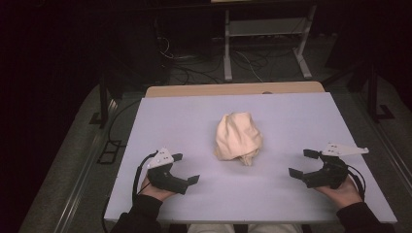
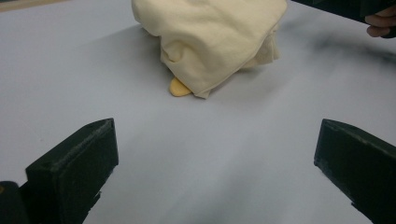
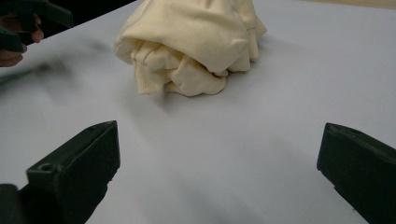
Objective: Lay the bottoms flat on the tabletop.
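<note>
1. cloth bundle (image 1: 238, 136), cream-coloured and crumpled into a rounded heap, lies near the middle of the pale lilac table (image 1: 272, 194), between the two grippers and a little farther from the person than either; nothing touches it
2. in the left gripper view a small orange-yellow tip (image 2: 178, 88) pokes out from under the lower edge of the folds and rests on the table surface; what it belongs to cannot be told
3. in the right gripper view the bundle shows thick rolled folds at its near side, sitting flat on the table
4. left gripper (image 1: 187, 168) sits low over the table near the left front corner, held from behind by the person's left hand (image 1: 151, 190), the forearm in a dark sleeve coming in from the bottom edge; it is angled inward toward the bundle, well apart from it, jaws spread wide with nothing between them
5. right gripper (image 1: 300, 164) is held the same way by the right hand (image 1: 342, 190) near the right front of the table, turned inward toward the bundle and well apart from it, jaws spread wide and holding nothing
6. both wrists lie low, close to the front edge of the table
</note>
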Available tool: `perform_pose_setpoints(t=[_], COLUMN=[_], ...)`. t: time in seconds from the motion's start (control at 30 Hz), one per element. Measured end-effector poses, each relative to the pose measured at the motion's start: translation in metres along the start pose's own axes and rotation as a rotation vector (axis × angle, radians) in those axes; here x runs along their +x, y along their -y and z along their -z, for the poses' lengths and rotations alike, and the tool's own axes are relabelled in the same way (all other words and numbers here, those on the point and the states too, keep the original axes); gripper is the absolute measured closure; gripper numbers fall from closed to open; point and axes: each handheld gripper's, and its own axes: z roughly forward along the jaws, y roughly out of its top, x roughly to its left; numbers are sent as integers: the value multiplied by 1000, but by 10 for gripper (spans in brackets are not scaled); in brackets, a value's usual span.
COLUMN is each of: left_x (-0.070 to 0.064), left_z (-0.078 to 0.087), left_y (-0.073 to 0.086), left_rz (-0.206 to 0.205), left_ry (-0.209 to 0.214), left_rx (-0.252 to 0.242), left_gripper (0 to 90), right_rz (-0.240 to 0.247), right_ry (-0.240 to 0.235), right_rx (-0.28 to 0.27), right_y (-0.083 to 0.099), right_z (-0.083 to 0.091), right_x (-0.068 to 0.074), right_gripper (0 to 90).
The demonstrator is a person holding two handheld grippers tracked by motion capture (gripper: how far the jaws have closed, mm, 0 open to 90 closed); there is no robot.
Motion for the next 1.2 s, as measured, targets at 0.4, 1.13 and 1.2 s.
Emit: perform_pose_setpoints(t=[0.4,1.13,1.2], left_x=[1,-7,-8], left_z=[1,0,-1], left_y=[-2,-13,-16], left_rz=[-5,-4,-9], left_ry=[-8,-4,-3], left_rx=[-11,3,3], left_gripper=[0,0,0], right_rz=[7,15,19], right_ry=[8,-4,-7], right_rx=[-16,-5,-1], right_y=[-1,-17,-22], right_z=[3,8,8], right_x=[1,5,5], right_gripper=[0,0,0])
